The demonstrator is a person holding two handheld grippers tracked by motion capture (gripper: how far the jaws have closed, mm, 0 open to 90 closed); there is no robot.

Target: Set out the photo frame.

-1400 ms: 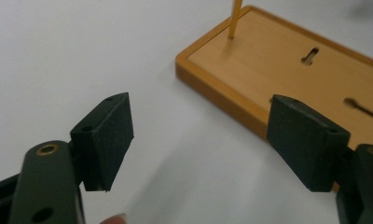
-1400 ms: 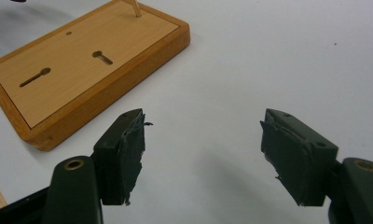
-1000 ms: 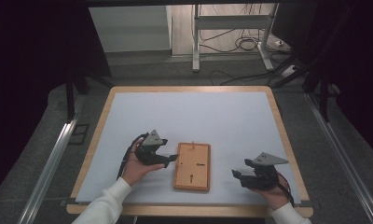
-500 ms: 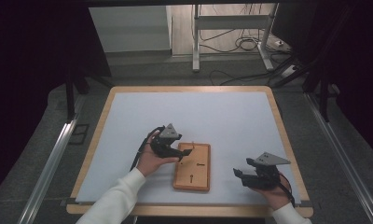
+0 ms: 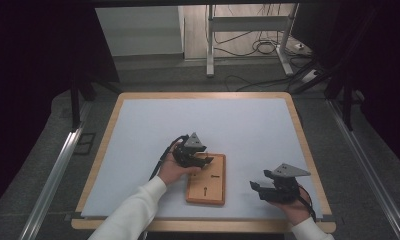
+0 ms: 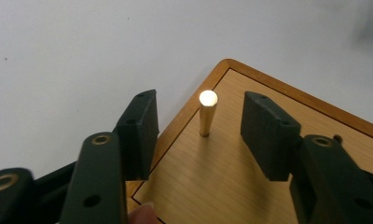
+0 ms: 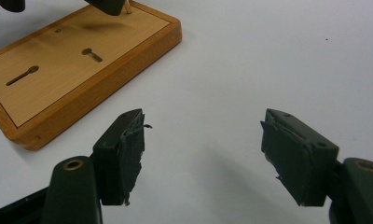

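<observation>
A wooden board (image 5: 213,194) with two keyhole slots (image 7: 91,54) lies on the white table top near the front edge. A short brass pin (image 6: 207,114) stands upright near the board's (image 6: 231,182) far left corner. My left gripper (image 5: 204,161) reaches over that corner. Its jaws have just been closing and now stand either side of the pin with a gap on both sides. In its own view the left gripper (image 6: 203,116) frames the pin without touching it. My right gripper (image 5: 255,187) rests right of the board, open and holding nothing, over bare table in its own view (image 7: 203,135).
The white table top (image 5: 228,125) has a wooden rim and stretches away behind the board. Metal rails run along both sides of the table. Beyond the far edge are a frame's legs and cables on the floor (image 5: 258,47).
The left hand has moved right from beside the board to over its far left corner, and its jaws have narrowed around the pin. The right hand has stayed put.
</observation>
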